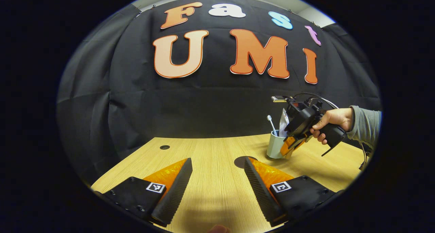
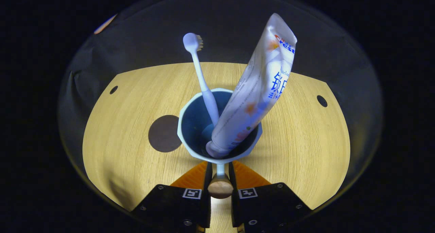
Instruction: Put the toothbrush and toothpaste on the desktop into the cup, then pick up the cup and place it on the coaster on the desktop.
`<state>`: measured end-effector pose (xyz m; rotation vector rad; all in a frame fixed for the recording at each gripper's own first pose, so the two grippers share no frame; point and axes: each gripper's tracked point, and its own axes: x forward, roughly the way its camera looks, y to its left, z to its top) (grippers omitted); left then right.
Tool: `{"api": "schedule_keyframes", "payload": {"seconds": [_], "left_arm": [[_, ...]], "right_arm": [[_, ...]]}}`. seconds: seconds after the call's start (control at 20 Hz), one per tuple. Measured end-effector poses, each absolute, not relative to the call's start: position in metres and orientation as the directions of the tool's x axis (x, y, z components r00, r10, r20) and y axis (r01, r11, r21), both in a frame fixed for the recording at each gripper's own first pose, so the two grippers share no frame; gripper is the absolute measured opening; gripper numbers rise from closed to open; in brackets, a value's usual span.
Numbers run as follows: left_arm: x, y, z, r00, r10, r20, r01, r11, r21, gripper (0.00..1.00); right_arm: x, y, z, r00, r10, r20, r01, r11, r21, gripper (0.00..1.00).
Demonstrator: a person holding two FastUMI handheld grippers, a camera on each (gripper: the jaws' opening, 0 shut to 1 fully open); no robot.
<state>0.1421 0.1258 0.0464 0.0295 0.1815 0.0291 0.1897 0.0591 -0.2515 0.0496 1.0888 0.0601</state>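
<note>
Right gripper view looks down into a pale blue-grey faceted cup point(image 2: 190, 137) standing on the light wooden table point(image 2: 299, 131). A white plastic toothbrush point(image 2: 204, 86) leans inside the cup with its bristled head up, and a white toothpaste tube point(image 2: 258, 86) stands in the cup beside it, cap end down, tilted over the cup's rim. The right gripper point(image 2: 220, 177) has its jaws drawn in narrow, pressing from both sides on the cup's handle, whose rounded wooden end sits between them. A dark brown round coaster point(image 2: 164, 133) lies flat on the table just beside the cup, apart from it.

In the left gripper view, the left gripper point(image 1: 217, 182) hovers above the table with its jaws spread wide and nothing between them. The coaster shows partly behind one finger, near the cup. Beyond it, a hand point(image 1: 334, 122) in a grey sleeve point(image 1: 367, 126) holds the right gripper against the cup.
</note>
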Motion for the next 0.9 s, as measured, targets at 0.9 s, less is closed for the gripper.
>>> {"api": "schedule_keyframes", "payload": {"seconds": [0.9], "left_arm": [[0.119,0.16,0.026,0.972,0.089,-0.216,-0.092,0.996,-0.004,0.97]], "right_arm": [[0.196,0.059,-0.253,0.447,0.124,-0.886,-0.192,0.98,0.04,0.24]]}}
